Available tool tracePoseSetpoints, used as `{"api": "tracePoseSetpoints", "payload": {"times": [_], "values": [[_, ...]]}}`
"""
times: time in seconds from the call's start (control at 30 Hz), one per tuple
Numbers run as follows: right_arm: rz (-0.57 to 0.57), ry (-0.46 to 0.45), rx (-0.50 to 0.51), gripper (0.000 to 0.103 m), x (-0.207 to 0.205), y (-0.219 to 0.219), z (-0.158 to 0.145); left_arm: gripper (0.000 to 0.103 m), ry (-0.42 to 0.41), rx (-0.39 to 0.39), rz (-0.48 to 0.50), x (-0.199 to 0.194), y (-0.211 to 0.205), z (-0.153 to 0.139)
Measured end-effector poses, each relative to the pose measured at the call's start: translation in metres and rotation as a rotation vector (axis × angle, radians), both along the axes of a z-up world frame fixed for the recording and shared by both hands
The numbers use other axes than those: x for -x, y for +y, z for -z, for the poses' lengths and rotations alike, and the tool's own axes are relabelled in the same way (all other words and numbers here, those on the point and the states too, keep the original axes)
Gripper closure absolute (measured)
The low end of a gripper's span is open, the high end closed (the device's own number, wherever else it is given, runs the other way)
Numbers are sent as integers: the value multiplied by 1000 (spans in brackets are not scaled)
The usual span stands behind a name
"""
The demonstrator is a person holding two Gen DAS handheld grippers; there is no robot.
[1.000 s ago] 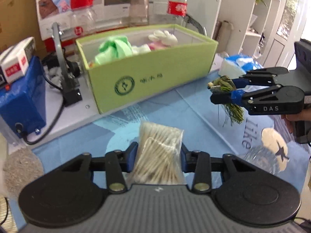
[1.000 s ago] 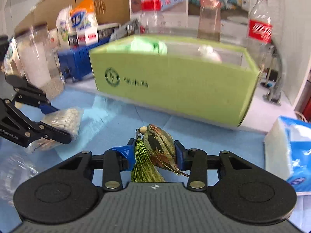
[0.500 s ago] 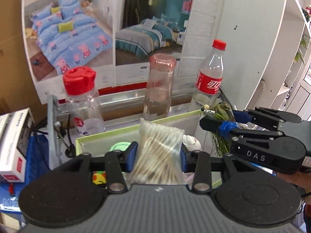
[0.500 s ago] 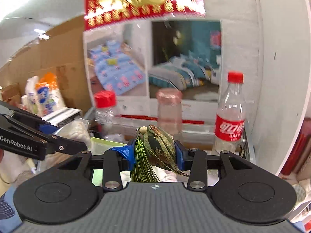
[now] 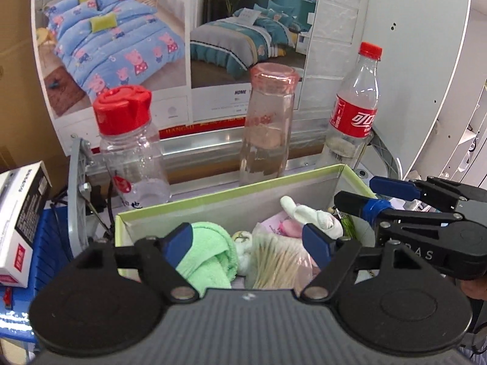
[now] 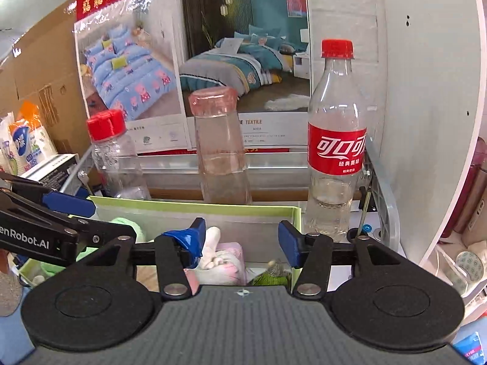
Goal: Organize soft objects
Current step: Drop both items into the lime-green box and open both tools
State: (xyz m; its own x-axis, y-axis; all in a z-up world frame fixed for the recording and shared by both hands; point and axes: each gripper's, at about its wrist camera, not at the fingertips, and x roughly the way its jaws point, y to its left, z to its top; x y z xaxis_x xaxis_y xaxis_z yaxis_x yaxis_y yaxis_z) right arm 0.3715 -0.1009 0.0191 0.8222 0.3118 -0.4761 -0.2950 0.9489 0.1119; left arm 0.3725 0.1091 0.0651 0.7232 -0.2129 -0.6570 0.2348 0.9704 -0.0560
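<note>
Cotton swabs (image 5: 275,261) and green tassel (image 6: 271,276) lie inside the green box (image 5: 231,203); left gripper (image 5: 249,245) and right gripper (image 6: 242,240) hover above, fingers spread wide, holding nothing.

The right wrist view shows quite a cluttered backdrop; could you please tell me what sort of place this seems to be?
Probably a home-textile shop's back room or storeroom: glossy bedding advertisement posters on the wall, brown cardboard cartons stacked on the left, and white shelving on the right.

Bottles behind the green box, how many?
3, in a row behind the box: red-capped jar left, pink-lidded bottle middle, cola bottle right. More could be hidden behind the grippers.
</note>
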Motion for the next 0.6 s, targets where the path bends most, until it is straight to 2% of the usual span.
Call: {"api": "tracePoseSetpoints", "payload": {"times": [0.2,0.27,0.43,0.6], "values": [[-5,4,-13,58,30,1,-8,17,-41,2,15,47,-1,-19],[-13,12,-6,57,42,1,-13,0,-77,-14,11,66,-5,-29],[-10,-17,1,55,82,-5,-35,0,-186,-12,5,124,-8,-57],[17,-94,-34,55,133,-14,-61,0,-255,10,-8,176,-11,-72]]}}
